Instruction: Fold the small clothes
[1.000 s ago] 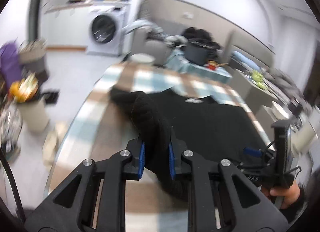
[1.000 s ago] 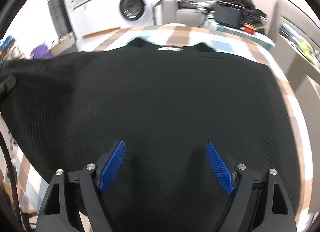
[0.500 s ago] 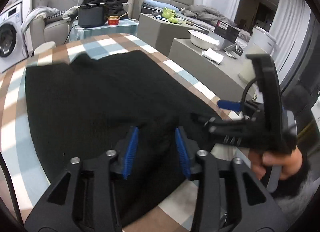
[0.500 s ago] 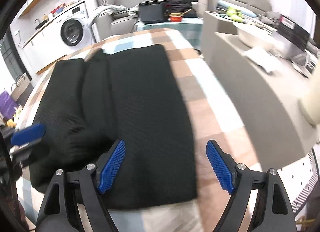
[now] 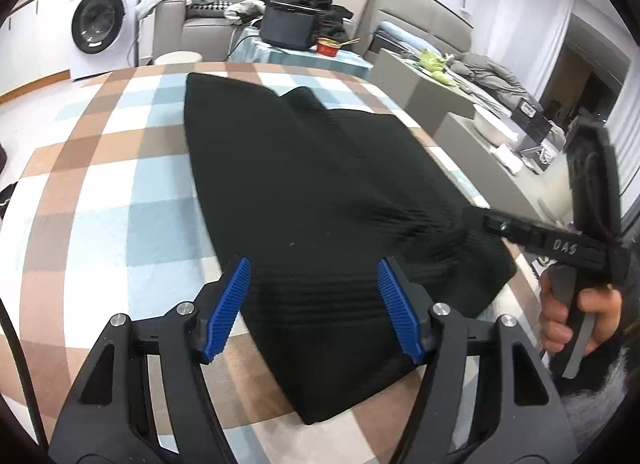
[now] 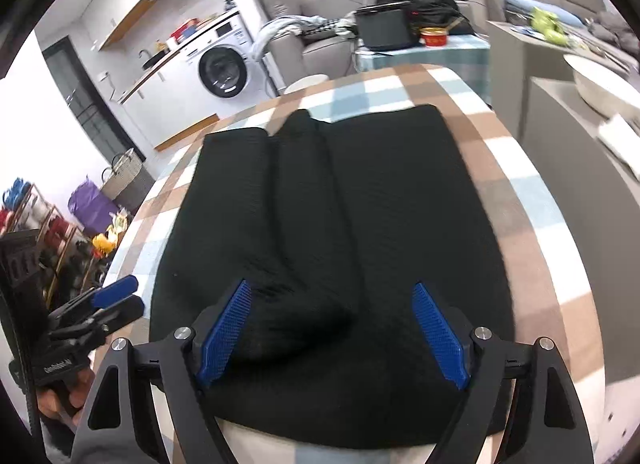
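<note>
A black knit garment [image 5: 312, 168] lies flat on the checked tablecloth [image 5: 120, 192], its sleeve folded lengthwise over the body [image 6: 304, 200]. My left gripper [image 5: 316, 304] hovers over the garment's near hem. Its jaws are opening, and the blue pads [image 5: 228, 308] press on nothing. My right gripper [image 6: 332, 334] is open above the near hem on the other side, wide apart, with cloth only beneath it. Each gripper shows in the other's view: the right gripper [image 5: 476, 218] at the garment's right edge, the left gripper [image 6: 120, 298] just off its left edge, each held by a hand.
Behind the table are a washing machine [image 5: 100, 24], a grey sofa [image 5: 200, 20] and a side table with a black box [image 5: 288, 28] and a red bowl [image 5: 328, 46]. A grey counter [image 5: 472, 144] stands close on the right. Shelves and bags [image 6: 88, 204] crowd the floor on the left.
My left gripper has let go of the black sleeve it held pinched, spread its jaws and swung toward the near hem. The sleeve now lies folded over the body. The right gripper pulled back, still open.
</note>
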A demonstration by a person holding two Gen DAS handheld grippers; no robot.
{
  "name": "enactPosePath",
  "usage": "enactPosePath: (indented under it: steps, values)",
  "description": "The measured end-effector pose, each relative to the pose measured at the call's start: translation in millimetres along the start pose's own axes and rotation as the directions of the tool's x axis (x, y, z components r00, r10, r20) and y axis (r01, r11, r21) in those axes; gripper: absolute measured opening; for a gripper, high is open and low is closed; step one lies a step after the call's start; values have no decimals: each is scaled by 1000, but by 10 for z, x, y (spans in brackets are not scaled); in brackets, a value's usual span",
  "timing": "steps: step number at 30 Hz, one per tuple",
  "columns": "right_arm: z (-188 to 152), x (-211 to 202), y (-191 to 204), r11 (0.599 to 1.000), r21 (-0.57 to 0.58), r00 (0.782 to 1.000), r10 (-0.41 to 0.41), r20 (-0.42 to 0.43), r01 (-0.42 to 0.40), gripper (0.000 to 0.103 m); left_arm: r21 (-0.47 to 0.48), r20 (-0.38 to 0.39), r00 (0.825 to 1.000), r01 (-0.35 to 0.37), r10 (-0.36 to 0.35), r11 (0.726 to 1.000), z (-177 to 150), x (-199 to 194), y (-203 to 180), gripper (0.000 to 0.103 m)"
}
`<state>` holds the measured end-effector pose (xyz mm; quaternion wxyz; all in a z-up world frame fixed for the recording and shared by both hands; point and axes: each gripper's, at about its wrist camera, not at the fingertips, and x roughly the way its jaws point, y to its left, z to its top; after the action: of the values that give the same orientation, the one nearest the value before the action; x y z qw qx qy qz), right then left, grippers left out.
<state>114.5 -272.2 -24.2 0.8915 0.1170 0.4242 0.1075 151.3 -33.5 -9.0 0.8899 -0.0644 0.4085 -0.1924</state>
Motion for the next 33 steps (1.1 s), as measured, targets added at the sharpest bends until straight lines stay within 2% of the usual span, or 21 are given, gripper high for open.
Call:
enactPosePath:
  steps: [4,7,9,11,16,20,22,23,24,25,27,29,32,33]
  values:
    - [96,150,206,995,-84,998,58,-19,-60,84,7,-28,999,21,-21,1000,-84,75,7,64]
    - [110,409,291,983,-106,983,139,-119,-151,71,50,-72,997,4,0,999,-188,169,-52,64]
    - [117,588,291,979,-125,973,136,-186,-161,57,98,-114,993,-27,38,995,-265,256,-112,64]
    - [119,668,267,977,-150,966,115,-232,-152,50,116,-130,990,-31,46,993,-340,251,-86,64]
    - [93,586,198,965,-186,944,122,-306,-185,50,75,-142,990,-7,18,997,-355,234,-28,64]
    - [69,599,122,960,-157,921,166,-351,-233,50,52,-140,990,-3,10,999,-327,250,33,64]
    - [77,615,112,960,-152,919,170,-355,-236,46,50,-136,991,-7,14,999,-314,262,55,64]
    - [94,625,125,960,-162,922,161,-353,-229,26,47,-133,991,-7,14,999,-304,266,69,64]
    - [91,627,141,958,-172,921,156,-358,-229,15,46,-131,991,-7,13,999,-290,260,59,64]
    - [100,606,161,957,-170,919,164,-358,-237,13,45,-126,992,-9,15,999,-279,251,63,64]
    - [163,456,245,951,-194,932,170,-319,-240,11,43,-111,994,-9,14,999,-245,201,57,64]
    - [247,182,309,945,-179,938,219,-268,-272,11,34,-97,995,1,2,999,-208,136,65,64]
    - [243,-190,351,936,-133,931,292,-220,-325,11,16,-79,997,22,-21,1000,-167,25,101,64]
    - [178,-242,340,942,-114,933,287,-218,-317,11,19,-77,997,25,-23,1000,-164,4,101,64]
